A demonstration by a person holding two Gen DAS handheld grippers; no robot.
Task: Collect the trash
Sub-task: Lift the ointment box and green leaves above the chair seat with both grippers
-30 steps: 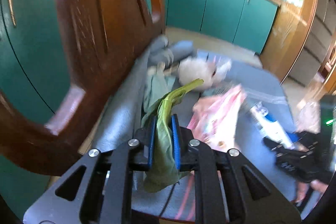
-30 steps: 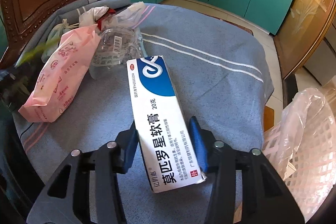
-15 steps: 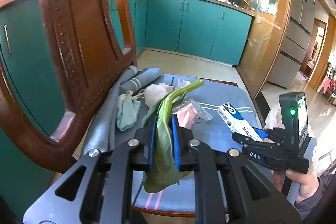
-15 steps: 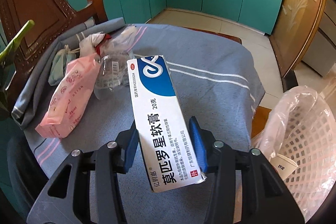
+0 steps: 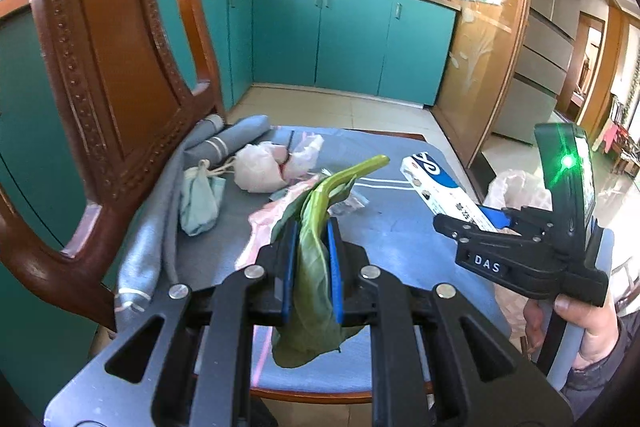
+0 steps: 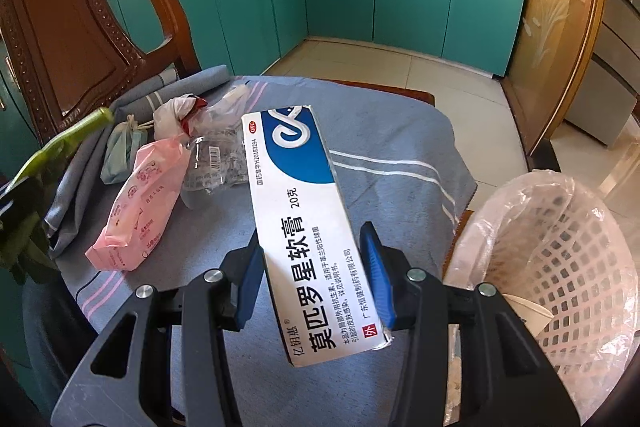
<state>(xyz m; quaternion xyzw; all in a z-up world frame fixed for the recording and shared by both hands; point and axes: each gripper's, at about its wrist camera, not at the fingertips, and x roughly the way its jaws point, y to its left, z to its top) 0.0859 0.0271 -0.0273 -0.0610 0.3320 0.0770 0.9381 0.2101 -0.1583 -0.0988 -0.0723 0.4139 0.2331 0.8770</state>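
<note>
Teal kitchen cabinets were seen behind the cloth-covered chair seat (image 5: 400,227), where the left gripper (image 5: 312,247) pinched a limp green leaf (image 5: 316,267). Beside the lined basket (image 6: 560,247), the right gripper (image 6: 312,267) clamped an ointment box (image 6: 304,227); both loads would best be carried over the basket before release.

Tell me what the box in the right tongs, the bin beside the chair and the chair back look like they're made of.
Box: thin printed cardboard, slightly glossy, with sharp folded edges. Bin: white lattice, probably moulded plastic, lined with a thin translucent plastic bag that crinkles at the rim. Chair back: reddish-brown wood with a shiny varnish, carved with beaded trim.
</note>
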